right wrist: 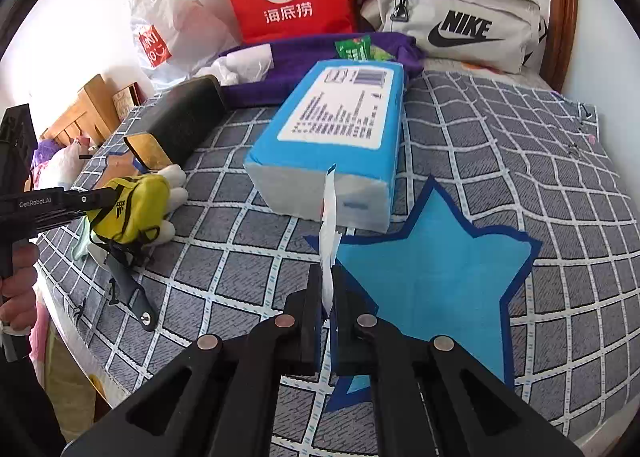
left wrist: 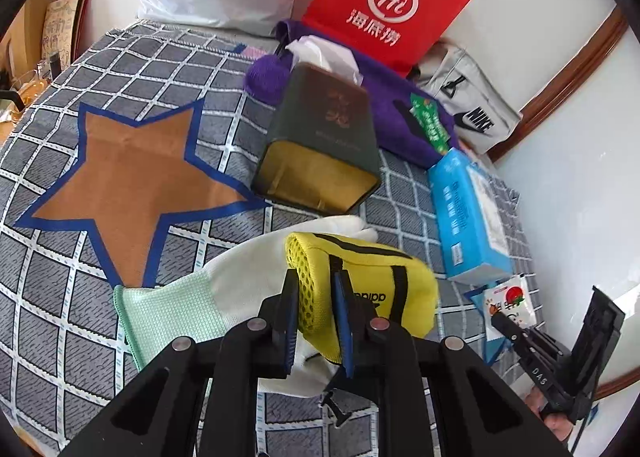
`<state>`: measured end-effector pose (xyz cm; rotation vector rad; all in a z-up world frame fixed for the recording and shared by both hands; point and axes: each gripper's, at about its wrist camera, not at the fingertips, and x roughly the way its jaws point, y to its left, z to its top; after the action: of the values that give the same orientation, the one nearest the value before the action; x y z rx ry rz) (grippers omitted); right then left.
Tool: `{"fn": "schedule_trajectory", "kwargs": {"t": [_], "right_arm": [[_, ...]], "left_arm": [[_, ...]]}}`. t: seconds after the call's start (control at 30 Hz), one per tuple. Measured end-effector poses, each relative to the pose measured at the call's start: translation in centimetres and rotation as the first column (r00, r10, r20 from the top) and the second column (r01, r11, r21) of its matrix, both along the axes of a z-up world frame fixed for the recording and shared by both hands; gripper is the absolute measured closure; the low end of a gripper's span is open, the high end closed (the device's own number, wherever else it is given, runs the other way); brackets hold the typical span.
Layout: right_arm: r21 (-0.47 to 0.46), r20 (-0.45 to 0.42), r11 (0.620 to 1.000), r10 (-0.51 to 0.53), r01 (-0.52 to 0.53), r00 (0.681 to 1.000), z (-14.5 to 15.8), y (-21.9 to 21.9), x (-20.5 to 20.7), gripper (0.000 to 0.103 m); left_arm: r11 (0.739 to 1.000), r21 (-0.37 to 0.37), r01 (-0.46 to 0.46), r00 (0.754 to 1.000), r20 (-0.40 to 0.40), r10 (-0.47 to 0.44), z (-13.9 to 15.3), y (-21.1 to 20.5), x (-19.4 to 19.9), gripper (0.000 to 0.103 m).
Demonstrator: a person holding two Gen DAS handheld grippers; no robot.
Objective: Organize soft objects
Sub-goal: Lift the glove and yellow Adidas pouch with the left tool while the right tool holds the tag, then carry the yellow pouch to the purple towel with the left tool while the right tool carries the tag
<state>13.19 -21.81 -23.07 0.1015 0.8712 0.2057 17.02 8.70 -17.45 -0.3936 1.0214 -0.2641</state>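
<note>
Yellow pouch [left wrist: 360, 281] lies on a white glove [left wrist: 240, 277] on the bed, clenched at its mesh end by the left hand-held gripper [left wrist: 316, 297], long axis toward 2 o'clock. Right hand-held gripper [right wrist: 328, 289] pinches a white sachet [right wrist: 329, 253], the blue tissue pack [right wrist: 332, 145] at 12 o'clock.

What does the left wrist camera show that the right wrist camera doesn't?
Only the left wrist view shows the orange star on the checked cover, and the left gripper from behind, its pads pinching the yellow pouch that lies on the white glove. Only the right wrist view shows the blue star and the right gripper shut on a thin white packet seen edge-on. Both show the pouch, glove, blue tissue pack, dark tissue box, red bag and Nike bag.
</note>
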Motion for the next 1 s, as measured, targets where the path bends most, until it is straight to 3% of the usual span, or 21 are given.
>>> {"fn": "schedule_trajectory", "kwargs": {"t": [0.63,1.0], "right_arm": [[-0.024,0.120,0.999,0.025,-0.022,0.993,6.0,0.1,-0.8,0.100],[-0.012,0.169,1.000,0.014,-0.012,0.986,9.1,-0.1,1.7,0.100]], "left_arm": [[0.999,-0.037,-0.027,0.994,0.107,0.031,5.5,1.4,-0.2,0.090],[0.999,-0.036,-0.032,0.990,0.139,0.037,8.1,1.5,1.9,0.090]]}}
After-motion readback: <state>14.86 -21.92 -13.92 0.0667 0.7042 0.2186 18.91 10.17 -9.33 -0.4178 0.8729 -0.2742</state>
